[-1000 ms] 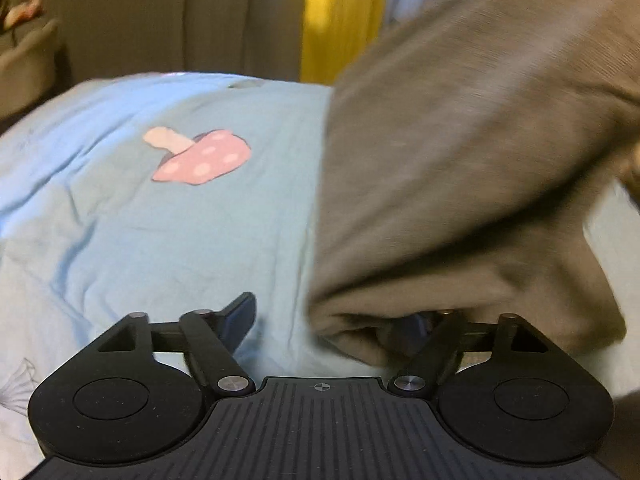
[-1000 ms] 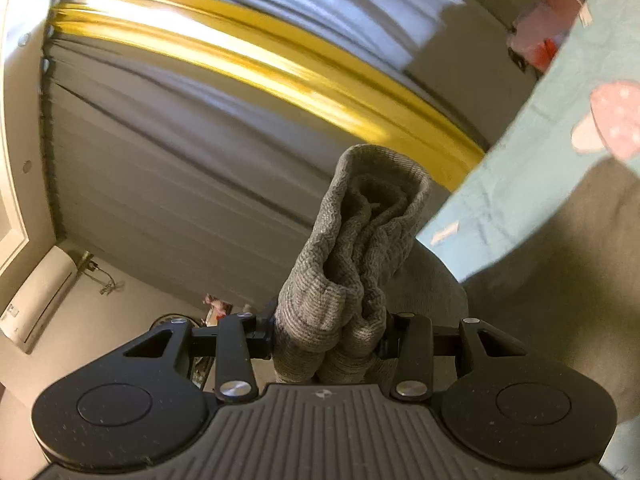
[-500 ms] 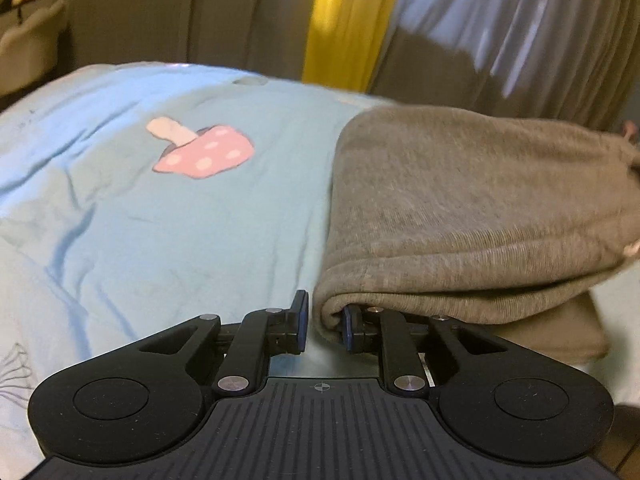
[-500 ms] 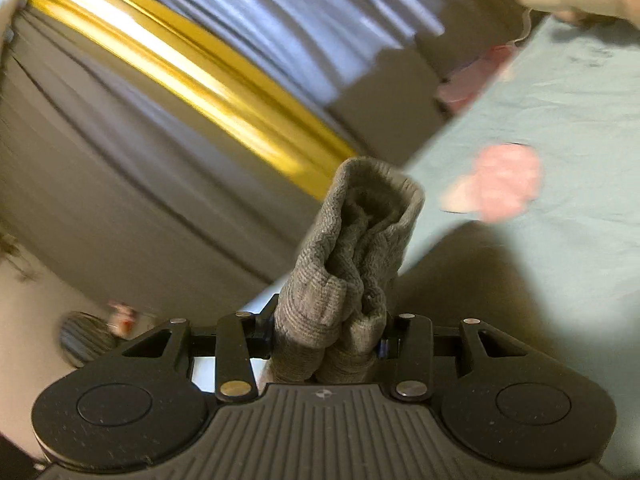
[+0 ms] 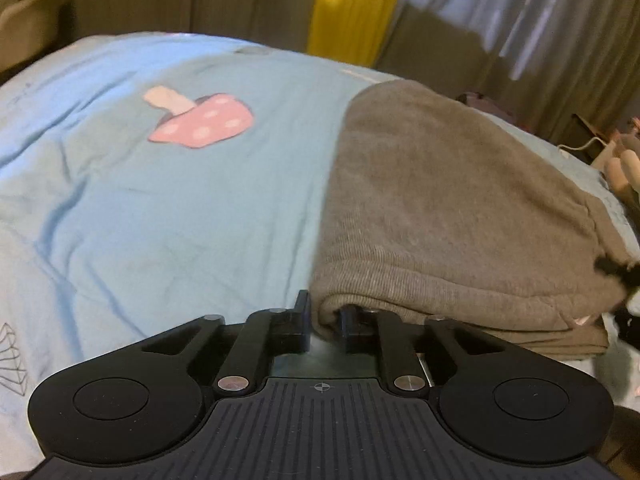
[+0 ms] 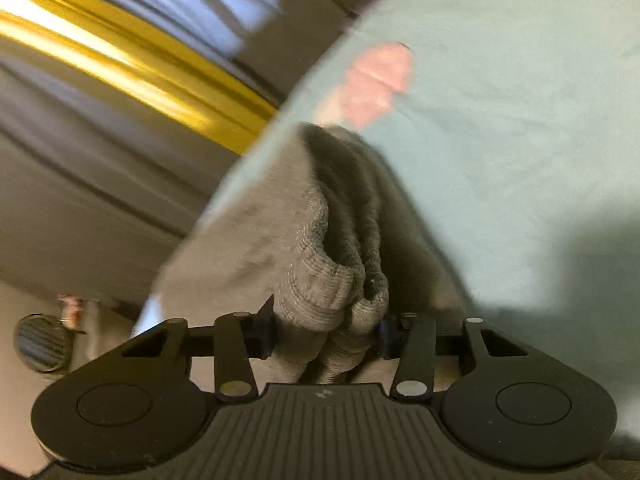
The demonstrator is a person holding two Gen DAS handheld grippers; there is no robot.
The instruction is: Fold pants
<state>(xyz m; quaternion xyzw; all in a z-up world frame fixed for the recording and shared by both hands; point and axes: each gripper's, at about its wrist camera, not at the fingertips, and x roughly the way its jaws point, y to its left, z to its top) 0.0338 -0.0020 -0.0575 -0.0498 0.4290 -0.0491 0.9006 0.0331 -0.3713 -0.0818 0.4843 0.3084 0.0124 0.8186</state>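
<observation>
Grey knit pants (image 5: 460, 208) lie folded over on a light blue bedsheet (image 5: 160, 200). My left gripper (image 5: 325, 320) is low at the near left corner of the fold, its jaws nearly closed with the corner of the fabric between them. My right gripper (image 6: 326, 330) is shut on a bunched ribbed edge of the pants (image 6: 320, 248), held just above the sheet (image 6: 500, 140). The right gripper's black tip shows at the far right of the left wrist view (image 5: 616, 270).
A pink mushroom print (image 5: 200, 122) marks the sheet left of the pants. Grey and yellow curtains (image 5: 352, 8) hang behind the bed. Clutter and a cable (image 5: 588, 146) lie past the bed's right edge. A round dark object (image 6: 40, 346) stands off the bed.
The lifted pants half has come down flat onto the lower layer. My left jaws narrowed onto the corner. My right gripper swung down toward the bed with the fabric in it.
</observation>
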